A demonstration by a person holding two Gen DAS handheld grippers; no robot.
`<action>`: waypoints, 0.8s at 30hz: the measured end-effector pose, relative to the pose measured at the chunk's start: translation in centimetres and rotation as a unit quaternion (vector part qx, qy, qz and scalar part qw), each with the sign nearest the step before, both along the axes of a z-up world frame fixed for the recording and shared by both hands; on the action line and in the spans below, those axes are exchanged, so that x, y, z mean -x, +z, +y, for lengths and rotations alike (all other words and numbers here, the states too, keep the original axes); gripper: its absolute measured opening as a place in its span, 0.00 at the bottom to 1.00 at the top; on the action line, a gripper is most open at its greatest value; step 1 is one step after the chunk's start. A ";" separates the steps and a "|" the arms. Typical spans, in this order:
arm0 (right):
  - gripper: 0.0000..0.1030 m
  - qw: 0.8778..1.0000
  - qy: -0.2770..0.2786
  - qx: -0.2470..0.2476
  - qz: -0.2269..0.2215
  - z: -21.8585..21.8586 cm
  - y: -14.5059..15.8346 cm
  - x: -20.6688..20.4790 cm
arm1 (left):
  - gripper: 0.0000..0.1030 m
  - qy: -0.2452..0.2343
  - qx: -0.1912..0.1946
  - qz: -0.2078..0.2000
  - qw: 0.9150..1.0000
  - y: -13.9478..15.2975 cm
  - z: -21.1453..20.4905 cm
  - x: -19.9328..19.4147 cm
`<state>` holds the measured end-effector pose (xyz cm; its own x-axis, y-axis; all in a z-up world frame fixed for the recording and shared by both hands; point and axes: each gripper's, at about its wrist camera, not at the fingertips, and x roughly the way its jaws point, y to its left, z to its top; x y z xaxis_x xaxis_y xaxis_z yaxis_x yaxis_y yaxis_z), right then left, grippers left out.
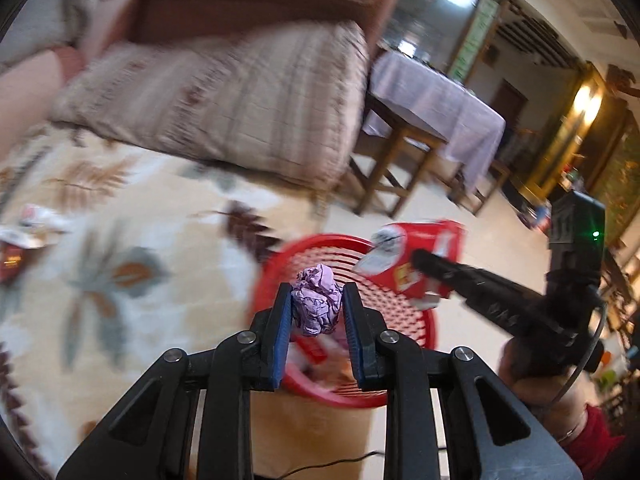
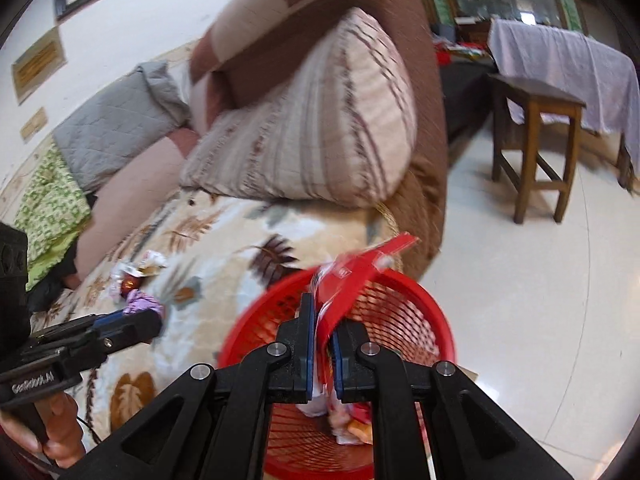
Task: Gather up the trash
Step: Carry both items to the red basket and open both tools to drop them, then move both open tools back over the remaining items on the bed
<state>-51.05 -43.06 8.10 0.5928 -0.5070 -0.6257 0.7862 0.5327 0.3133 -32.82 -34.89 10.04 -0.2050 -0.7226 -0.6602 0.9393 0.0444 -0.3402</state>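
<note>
Your left gripper point(image 1: 316, 308) is pinching a crumpled purple paper ball point(image 1: 317, 300) between its blue pads, held above the near rim of the red mesh basket point(image 1: 424, 320). Your right gripper point(image 2: 322, 344) is clamped on a red snack wrapper point(image 2: 356, 276), fingers nearly together w/ the thin film between them; the wrapper sticks up and over the basket's far rim. In the left wrist view that wrapper shows as a red pack w/ white print, hanging over the basket's far right rim. The basket already holds some trash at its bottom, red and white scraps, too blurred to name. The basket sits at the bed's edge, partly over the leaf-print blanket point(image 2: 208, 248), w/ pale tiled floor point(image 2: 520, 280) to its right. More litter point(image 2: 136, 272), white wrappers and sth dark red, lies further up the blanket toward its left edge, well apart from the basket. A striped pillow point(image 2: 312, 148) leans on the brown headboard behind. A wooden stool point(image 2: 536, 144) and a table under a lilac cloth point(image 2: 568, 64) stand across the floor.
</note>
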 end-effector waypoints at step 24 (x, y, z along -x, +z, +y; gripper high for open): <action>0.44 0.983 0.180 -0.015 0.007 7.4 0.3 -14.6 | 0.60 0.262 -0.054 -0.020 0.963 -3.3 14.3 -17.8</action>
<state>-36.48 -35.63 8.38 0.7223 -0.2468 -0.6461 0.5522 0.7682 0.3238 -14.99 -20.63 6.71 0.1963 -0.6473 -0.7366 0.7912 0.5482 -0.2709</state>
